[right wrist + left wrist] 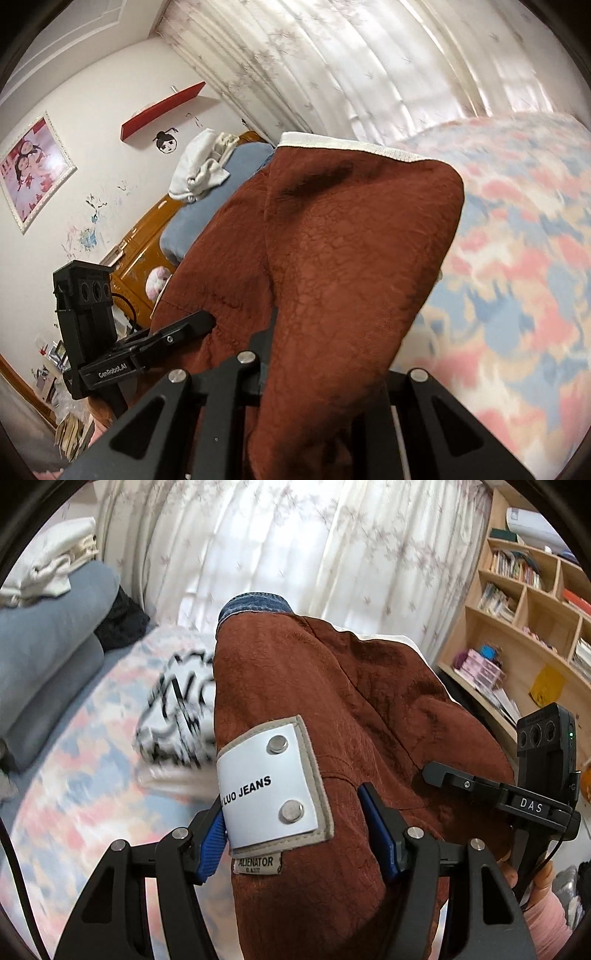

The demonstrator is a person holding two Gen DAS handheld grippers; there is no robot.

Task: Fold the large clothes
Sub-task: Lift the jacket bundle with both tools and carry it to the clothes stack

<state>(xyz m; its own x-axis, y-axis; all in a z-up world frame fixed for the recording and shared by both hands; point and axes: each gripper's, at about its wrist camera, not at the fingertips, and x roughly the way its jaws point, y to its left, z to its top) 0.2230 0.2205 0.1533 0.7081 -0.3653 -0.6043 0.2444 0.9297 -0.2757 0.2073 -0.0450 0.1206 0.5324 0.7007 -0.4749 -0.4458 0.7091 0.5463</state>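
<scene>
Above the bed point(74, 760), both claws are holding the rust-brown garment point(369, 709) up in the air. Left claw point(295, 834) is gripping a thick bunch at the white label point(269, 786), jaws fairly wide; right claw point(325, 373) is pinching a fold, jaws narrow

1. Left gripper point(295, 823): jaws stand wide, blue pads point(380, 830) flanking a thick fold of the rust-brown garment point(369, 701); gripping.
2. Right gripper point(310, 373): jaws nearly closed, clamped on the same garment.
3. Both grippers point downward.
</scene>
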